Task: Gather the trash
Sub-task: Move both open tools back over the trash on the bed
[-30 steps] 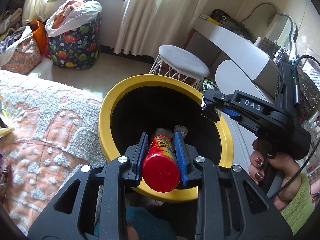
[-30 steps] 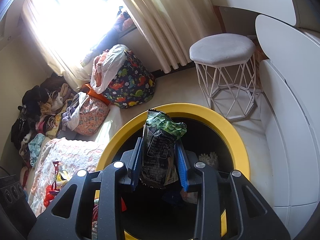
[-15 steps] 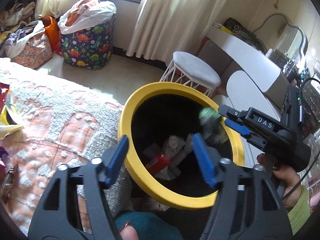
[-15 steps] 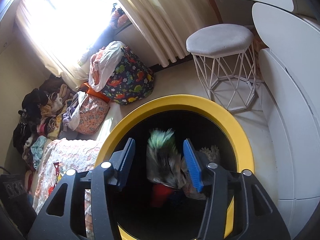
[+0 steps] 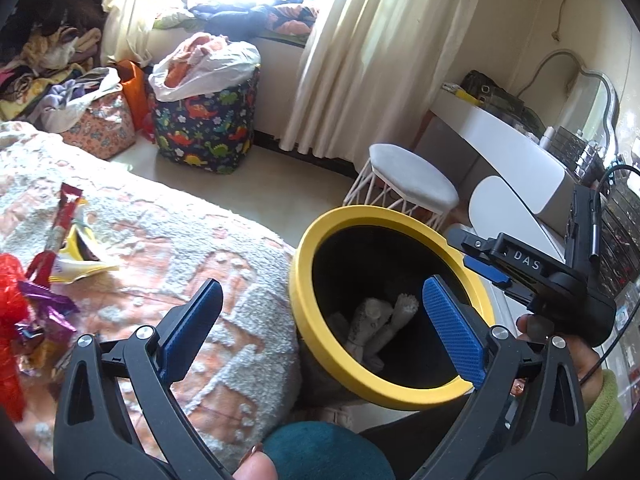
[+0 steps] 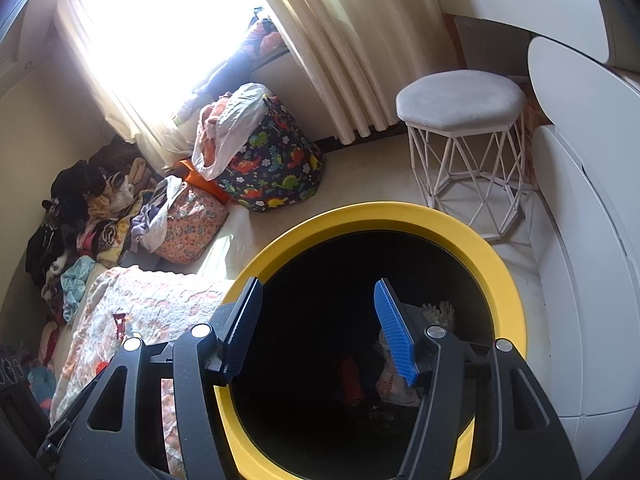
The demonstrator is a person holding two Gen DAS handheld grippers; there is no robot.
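Sunlit bedroom, cluttered by the window.
Cream curtains (image 6: 352,52) frame a bright window (image 6: 160,20); a white wire-legged stool (image 6: 464,120) stands on the pale floor (image 5: 280,168) beside a white dressing table (image 5: 500,140).

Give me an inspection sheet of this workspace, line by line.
Surface: bed blanket, patterned, beside the bin.
Job's things: yellow-rimmed bin holding crumpled trash; wrappers lie on the blanket.
Clutter: dinosaur-print basket, clothes pile.
Grippers: left gripper and right gripper, jaws just opened, nothing between them.
Cables: black cable at the right gripper.
Surroundings: stool, curtain, white desk.
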